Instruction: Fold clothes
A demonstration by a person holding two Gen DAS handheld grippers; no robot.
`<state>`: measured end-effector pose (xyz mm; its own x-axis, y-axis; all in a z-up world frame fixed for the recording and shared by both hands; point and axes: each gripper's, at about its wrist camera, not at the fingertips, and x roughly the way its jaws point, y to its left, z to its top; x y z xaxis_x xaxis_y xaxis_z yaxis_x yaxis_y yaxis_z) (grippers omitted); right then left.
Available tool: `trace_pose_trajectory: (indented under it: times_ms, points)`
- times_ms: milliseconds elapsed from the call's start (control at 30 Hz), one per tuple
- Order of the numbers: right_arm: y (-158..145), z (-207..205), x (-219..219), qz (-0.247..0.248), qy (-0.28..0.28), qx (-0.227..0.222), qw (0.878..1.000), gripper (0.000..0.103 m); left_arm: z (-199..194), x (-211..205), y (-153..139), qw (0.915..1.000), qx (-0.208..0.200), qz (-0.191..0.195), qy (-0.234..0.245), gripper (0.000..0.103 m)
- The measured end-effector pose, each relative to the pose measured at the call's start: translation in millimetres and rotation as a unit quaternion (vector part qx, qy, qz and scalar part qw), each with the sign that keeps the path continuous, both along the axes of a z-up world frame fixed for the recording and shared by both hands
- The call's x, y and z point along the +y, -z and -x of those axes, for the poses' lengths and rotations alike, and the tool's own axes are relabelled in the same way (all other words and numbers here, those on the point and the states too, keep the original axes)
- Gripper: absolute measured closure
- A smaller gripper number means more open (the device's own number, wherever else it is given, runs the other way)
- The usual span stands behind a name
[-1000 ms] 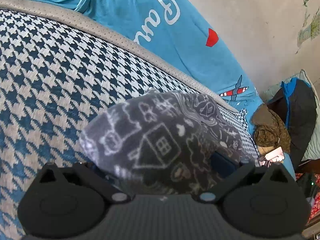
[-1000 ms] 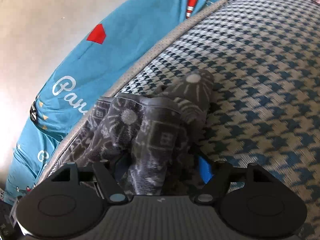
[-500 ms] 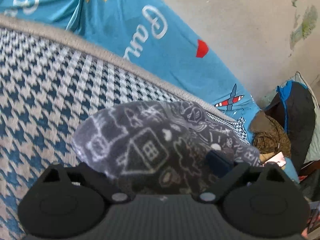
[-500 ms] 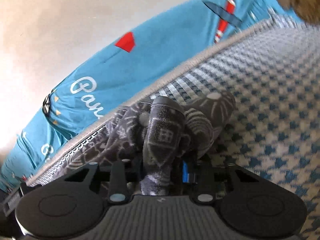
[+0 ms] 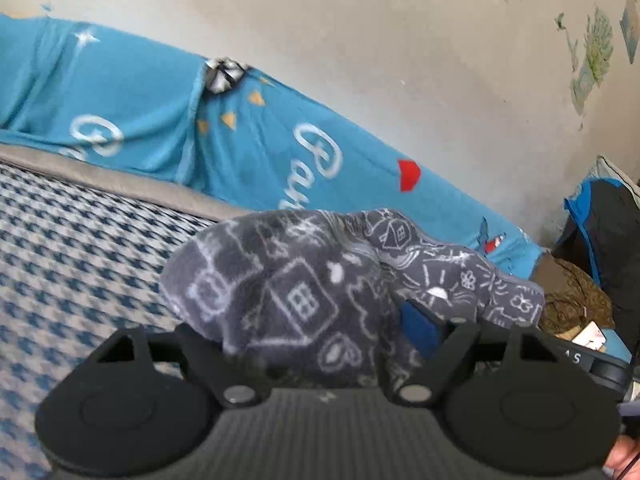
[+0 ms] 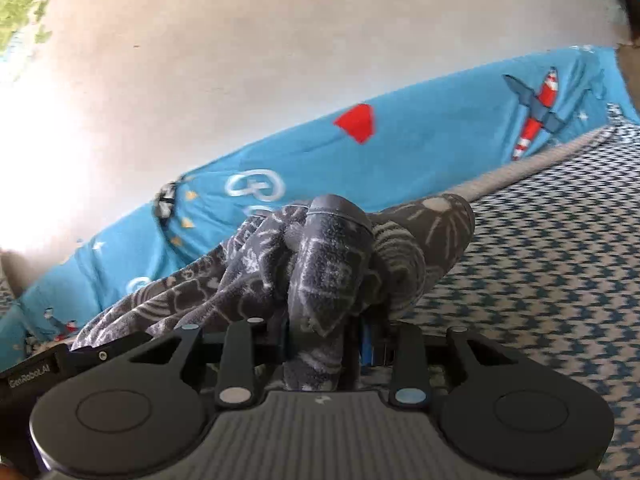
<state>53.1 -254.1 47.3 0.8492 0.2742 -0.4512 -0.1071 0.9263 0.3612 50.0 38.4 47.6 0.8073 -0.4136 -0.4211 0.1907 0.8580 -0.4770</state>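
Observation:
A grey fleece garment (image 5: 304, 292) printed with white houses hangs bunched between my two grippers, lifted off the houndstooth bed cover (image 5: 80, 248). My left gripper (image 5: 320, 332) has its jaws closing around one end. The cloth fills the gap and drapes over the left finger, while the blue pad (image 5: 418, 326) on the right finger shows bare. My right gripper (image 6: 320, 332) is shut on a thick roll of the same garment (image 6: 328, 264), which sticks up between its fingers. The rest of the cloth trails off to the left in that view.
A blue sheet (image 5: 260, 152) with white lettering hangs along the wall behind the bed. At the far right lie a brown cloth heap (image 5: 576, 300) and a dark bag (image 5: 612, 240). The patterned bed cover (image 6: 552, 264) stretches to the right of my right gripper.
Both grippers have risen and tilted up, taking the garment off the bed. The right jaws went from wide apart to clamped on the cloth. The left jaws have narrowed.

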Motion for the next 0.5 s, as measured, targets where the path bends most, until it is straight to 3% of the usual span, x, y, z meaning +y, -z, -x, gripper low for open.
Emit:
trace_pose_trajectory:
  times_ms: [267, 500]
  points:
    - [-3, 12, 59, -0.011, -0.071, -0.007, 0.997, 0.071, 41, 60, -11, 0.9976, -0.014, -0.038, -0.057, 0.023]
    - [8, 26, 122, -0.013, -0.123, 0.003, 0.992, 0.071, 80, 112, -7, 0.9915, -0.001, -0.066, -0.112, 0.023]
